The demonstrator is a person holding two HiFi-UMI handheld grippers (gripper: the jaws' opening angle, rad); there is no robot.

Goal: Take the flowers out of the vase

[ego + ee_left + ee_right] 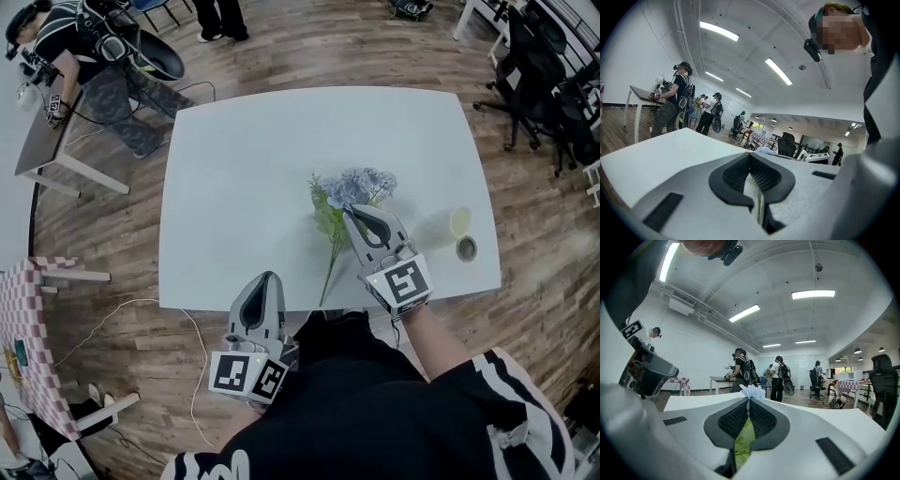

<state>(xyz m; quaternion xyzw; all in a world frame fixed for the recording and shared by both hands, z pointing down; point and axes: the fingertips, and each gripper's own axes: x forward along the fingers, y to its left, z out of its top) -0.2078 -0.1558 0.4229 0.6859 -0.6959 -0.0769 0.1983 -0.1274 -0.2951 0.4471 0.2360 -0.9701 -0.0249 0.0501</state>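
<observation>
As I look down from the head view, the flowers (361,187) are over the right half of the white bench (244,187), blue heads away from me and the thin stem running back to the near edge. The right tool (354,214) is on them at the leaves just below the heads. I cannot tell whether they rest on the bench or hang just above it. The left tool (269,277) is at the near edge, left of the stem end and apart from it. A pale round thing (460,222) and a dark ring (466,248) sit near the right edge.

From the left gripper view, the jaws are together at the tips. A thin green line shows through the slit below the pads, and a pale blossom lies just beyond.

From the right gripper view, the jaws are clamped on the flowers, with green leaf between the pads and pale petals at the tips.
</observation>
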